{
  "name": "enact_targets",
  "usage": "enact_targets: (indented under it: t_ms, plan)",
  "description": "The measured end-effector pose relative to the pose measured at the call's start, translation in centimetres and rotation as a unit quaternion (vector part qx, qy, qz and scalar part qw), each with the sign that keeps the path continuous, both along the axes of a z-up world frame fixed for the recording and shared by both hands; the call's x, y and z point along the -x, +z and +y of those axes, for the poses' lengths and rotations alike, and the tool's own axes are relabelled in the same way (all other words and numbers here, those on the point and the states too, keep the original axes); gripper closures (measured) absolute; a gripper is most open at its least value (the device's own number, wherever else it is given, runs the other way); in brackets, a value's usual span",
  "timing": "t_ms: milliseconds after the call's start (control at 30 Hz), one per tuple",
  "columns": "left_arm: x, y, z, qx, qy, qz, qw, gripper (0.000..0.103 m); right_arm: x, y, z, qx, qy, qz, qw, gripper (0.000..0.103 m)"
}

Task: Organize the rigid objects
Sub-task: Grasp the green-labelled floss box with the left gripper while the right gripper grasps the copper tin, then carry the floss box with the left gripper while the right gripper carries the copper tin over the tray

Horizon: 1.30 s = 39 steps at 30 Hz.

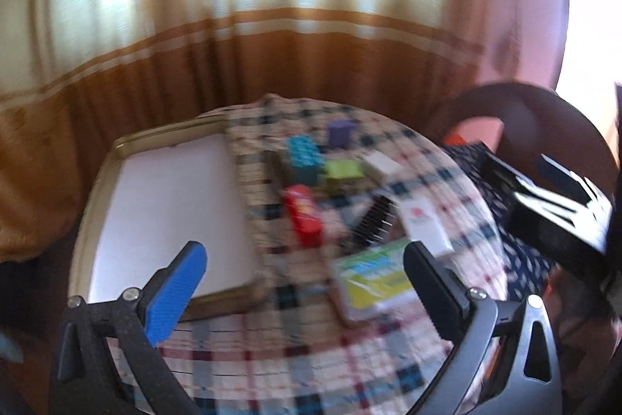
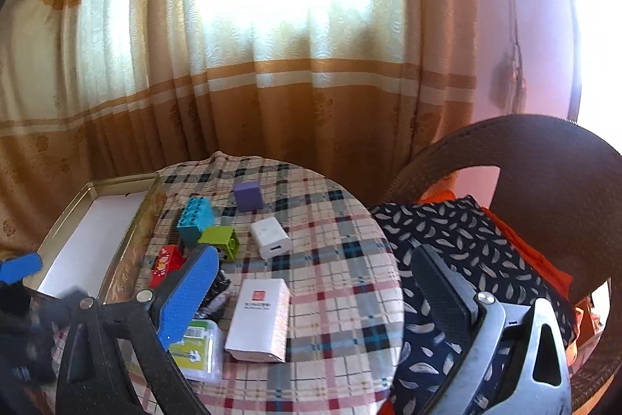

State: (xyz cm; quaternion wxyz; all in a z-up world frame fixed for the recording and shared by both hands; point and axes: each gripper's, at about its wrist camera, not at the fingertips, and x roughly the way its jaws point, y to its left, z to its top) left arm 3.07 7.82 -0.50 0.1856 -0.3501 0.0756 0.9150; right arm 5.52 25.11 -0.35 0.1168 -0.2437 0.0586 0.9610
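Note:
A round table with a plaid cloth (image 2: 330, 259) holds a shallow gold tin tray (image 1: 116, 158) with a white bottom at the left, also in the right wrist view (image 2: 128, 181). Loose items lie to its right: teal brick (image 2: 196, 220), green block (image 2: 219, 240), purple cube (image 2: 248, 195), white charger (image 2: 270, 238), red box (image 1: 303, 216), black comb (image 1: 373, 218), white carton (image 2: 262, 319), green-yellow packet (image 1: 373, 275). My left gripper (image 1: 303, 267) is open and empty above the table's near side. My right gripper (image 2: 315, 282) is open and empty above the carton.
A brown wicker chair (image 2: 552, 162) with a dark patterned cushion (image 2: 447, 240) and orange cloth stands right of the table. Brown and cream curtains (image 2: 272, 104) hang behind. The left gripper's blue pad (image 2: 21, 265) shows at the far left of the right wrist view.

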Motion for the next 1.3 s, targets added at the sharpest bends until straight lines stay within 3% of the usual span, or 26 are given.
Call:
enact_targets:
  t_ms: [167,367,533,633,900,1100,1133,1200,1267,1300]
  plan:
    - [-0.1,-1.7,3.3,0.032,-0.028,-0.045,0.9981,0.006,-0.8,0.1,1.5,0.001,-0.025,0.004,1.0,0.002]
    - [0.9,-3.6,6.2,0.034,-0.043,-0.105,0.993,0.006,-1.1,-0.5,3.1,0.02,-0.041,-0.007,0.999,0.002]
    - [2.0,-5.4,7.1,0.069,-0.009,-0.121,0.9901,0.007,-1.2,-0.7,3.6,0.016,-0.044,-0.011,0.999,0.002]
    - [2.9,-6.8,6.1,0.048,-0.001,-0.157,0.9864,0.017,-1.1,-1.0,4.0,0.023,-0.047,-0.013,0.999,0.002]
    - [3.0,-5.2,1.9,-0.051,0.004,-0.137,0.9892,0.017,-0.1,-1.9,2.9,0.022,-0.018,-0.034,0.999,0.002]
    - [2.7,-2.1,-1.7,-0.065,0.027,-0.082,0.9942,0.017,0.8,-3.1,1.5,0.032,0.012,-0.065,0.997,0.003]
    - [2.7,-1.6,-2.4,-0.063,0.037,-0.072,0.9948,0.017,0.9,-3.3,1.1,0.035,0.022,-0.07,0.997,0.005]
    - [2.7,-0.5,-3.9,-0.054,0.06,-0.048,0.9956,0.017,1.1,-3.7,0.1,0.043,0.042,-0.082,0.995,0.028]
    - [2.8,0.1,-5.0,-0.044,0.075,-0.032,0.9957,0.017,1.6,-4.3,-0.9,0.043,0.054,-0.102,0.992,0.04]
    - [2.9,0.4,-5.4,-0.04,0.082,-0.022,0.9956,0.017,1.9,-4.6,-1.3,0.045,0.054,-0.114,0.991,0.041]
